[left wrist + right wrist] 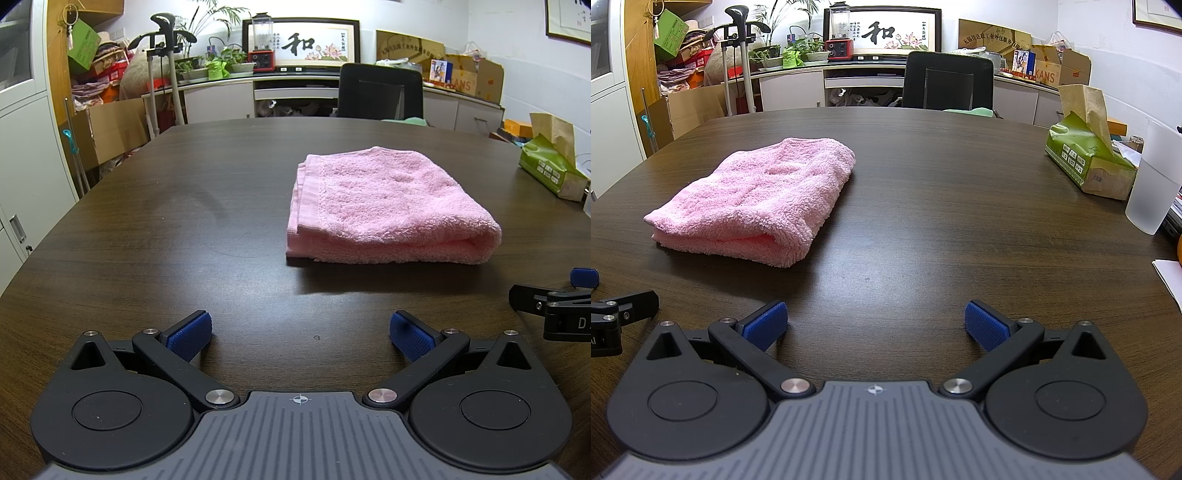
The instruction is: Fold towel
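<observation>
One pink towel lies on the dark wood table, already folded into a thick rectangular pad of several layers. I hold two grippers, and both hang above bare tabletop on the near side of it, touching nothing.

My left gripper has its jaws spread wide, blue pads far apart with only wood between them. My right gripper stands the same way, wide apart and empty. Each one shows at the edge of the other's view, so they sit side by side with a gap between.

From the left wrist view the towel is ahead and to the right; from the right wrist view it is ahead and to the left, so it lies between my two lines of sight. Its long axis runs from near to far, angled slightly. The rounded fold faces the right and near side, and the stacked hemmed edges face the left.

Around the towel the table is open on every side. Its curved far edge runs below one black office chair. On the right stand one green tissue pack and one frosted plastic cup, both well apart from the towel, with some white paper near the right rim.
</observation>
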`<state>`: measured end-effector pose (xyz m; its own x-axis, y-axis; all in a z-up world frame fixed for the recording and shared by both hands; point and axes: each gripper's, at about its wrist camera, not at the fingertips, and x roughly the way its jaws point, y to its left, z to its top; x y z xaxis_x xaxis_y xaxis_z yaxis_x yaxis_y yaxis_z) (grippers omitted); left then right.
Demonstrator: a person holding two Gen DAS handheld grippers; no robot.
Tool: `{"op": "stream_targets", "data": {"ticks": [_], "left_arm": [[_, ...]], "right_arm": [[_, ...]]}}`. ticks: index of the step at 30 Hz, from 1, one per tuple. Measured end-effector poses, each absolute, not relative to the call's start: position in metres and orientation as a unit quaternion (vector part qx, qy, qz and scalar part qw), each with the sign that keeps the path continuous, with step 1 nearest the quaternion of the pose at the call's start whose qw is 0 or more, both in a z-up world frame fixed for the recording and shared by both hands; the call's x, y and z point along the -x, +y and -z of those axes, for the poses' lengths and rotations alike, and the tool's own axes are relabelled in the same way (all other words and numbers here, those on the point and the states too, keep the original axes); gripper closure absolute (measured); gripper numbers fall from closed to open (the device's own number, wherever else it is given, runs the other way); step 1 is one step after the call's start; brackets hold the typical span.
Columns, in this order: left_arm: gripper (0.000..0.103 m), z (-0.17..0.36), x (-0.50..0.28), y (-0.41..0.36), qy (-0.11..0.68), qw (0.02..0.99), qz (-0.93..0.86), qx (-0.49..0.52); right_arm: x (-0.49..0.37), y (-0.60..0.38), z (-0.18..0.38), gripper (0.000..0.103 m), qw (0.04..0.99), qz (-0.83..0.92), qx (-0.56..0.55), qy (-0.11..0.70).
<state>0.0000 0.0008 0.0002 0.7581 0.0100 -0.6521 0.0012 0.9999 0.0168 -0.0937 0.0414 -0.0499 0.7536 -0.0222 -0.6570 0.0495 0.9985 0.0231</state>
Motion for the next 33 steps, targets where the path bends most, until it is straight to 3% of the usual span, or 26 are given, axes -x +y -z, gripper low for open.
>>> {"op": "stream_targets", "data": {"ticks": [24,33], "left_arm": [[0.0,-0.001,-0.004,0.005,0.348,0.937,-0.014,-0.009],[0.0,-0.007,-0.012,0.041,0.364,0.93,-0.045,0.006]], "right_arm": [[0.094,0.042,0.05,0.0,0.936,0.019,-0.02,0.35],[0.094,0.042,0.05,0.0,0.936,0.019,-0.019,0.35]]}}
